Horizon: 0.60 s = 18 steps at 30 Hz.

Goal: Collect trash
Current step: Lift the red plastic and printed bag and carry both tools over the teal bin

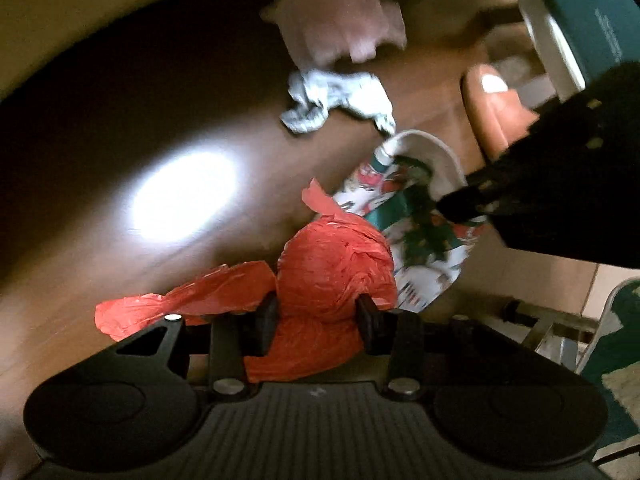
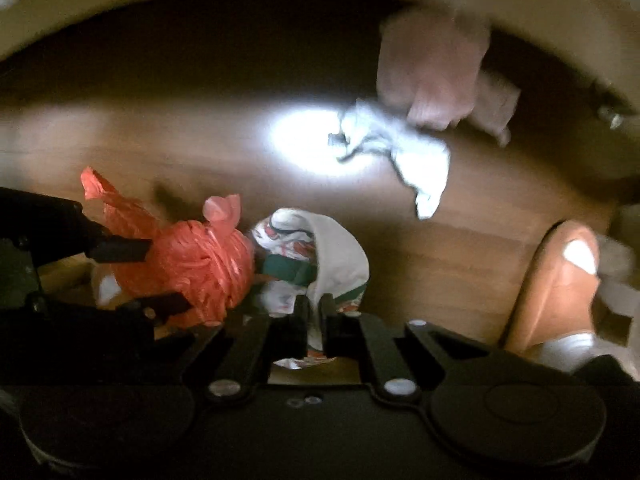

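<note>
Trash: red plastic bag (image 1: 332, 276), clamped in my left gripper (image 1: 318, 320); printed paper wrapper (image 2: 316, 264), apparently pinched in my right gripper (image 2: 316, 326); crumpled white paper (image 2: 400, 148) on tabletop (image 2: 200, 140).

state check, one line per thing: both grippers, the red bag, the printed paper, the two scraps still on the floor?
left gripper: shut on red plastic bag
red plastic bag: knotted into a ball, held
right gripper: shut on printed paper
printed paper: curled, pinched at its edge
white crumpled paper: loose on wooden floor
pink paper scrap: loose on floor, blurred
</note>
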Each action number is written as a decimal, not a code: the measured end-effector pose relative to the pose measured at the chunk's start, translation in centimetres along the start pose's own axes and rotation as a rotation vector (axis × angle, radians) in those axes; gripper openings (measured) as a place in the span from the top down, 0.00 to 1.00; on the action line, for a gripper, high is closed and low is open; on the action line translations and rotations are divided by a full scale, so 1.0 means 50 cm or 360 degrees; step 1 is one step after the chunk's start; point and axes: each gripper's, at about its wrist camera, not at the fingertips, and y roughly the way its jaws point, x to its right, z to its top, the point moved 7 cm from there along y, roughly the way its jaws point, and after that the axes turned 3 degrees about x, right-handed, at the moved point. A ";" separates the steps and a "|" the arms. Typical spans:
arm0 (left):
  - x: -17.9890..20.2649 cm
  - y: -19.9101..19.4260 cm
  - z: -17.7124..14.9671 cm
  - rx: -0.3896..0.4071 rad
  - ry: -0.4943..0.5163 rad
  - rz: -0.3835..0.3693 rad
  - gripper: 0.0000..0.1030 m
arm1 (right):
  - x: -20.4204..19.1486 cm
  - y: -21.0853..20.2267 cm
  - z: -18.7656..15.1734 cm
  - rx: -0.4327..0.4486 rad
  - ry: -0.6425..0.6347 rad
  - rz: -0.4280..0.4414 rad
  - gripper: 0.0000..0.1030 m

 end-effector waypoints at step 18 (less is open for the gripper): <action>0.226 -0.434 0.026 0.0695 -0.0263 0.0220 0.62 | 0.154 -0.557 -0.163 0.0940 -0.0013 0.0061 0.95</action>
